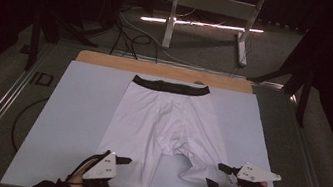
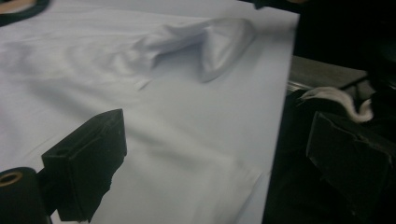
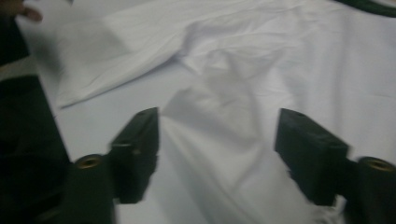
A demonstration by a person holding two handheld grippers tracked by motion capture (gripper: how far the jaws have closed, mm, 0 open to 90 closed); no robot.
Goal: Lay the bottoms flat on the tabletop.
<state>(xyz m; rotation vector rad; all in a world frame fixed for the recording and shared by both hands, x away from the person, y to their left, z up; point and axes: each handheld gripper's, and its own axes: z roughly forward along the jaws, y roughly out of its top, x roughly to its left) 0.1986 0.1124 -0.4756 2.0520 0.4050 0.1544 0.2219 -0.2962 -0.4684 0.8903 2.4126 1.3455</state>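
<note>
In the high view, nearest to the camera are the two hands with their tools: the left gripper [image 1: 126, 178] stands at the hem of one leg of the white shorts [image 1: 165, 118], and the right gripper [image 1: 216, 175] stands at the hem of the other leg, which is crumpled and a little turned up. The shorts lie flat on a white sheet [image 1: 71, 109] on the bench [image 1: 158, 68], with the black waistband [image 1: 170, 86] at the far side from both jaws; I judge they are spread like this so each leg end can be taken by one tool, perhaps for folding. In the left gripper view, the left gripper [image 2: 224, 163] has its jaws wide apart, and between them lies the smooth leg cloth with its hem, not pinched; beyond the jaws the other leg [image 2: 219, 44] rises in a fold. In the right gripper view, the right gripper [image 3: 217, 144] also has jaws wide open, low over the wrinkled cloth [image 3: 219, 107] that lies between and just ahead of them; whether the pads touch the cloth I cannot tell, but nothing is held.
</note>
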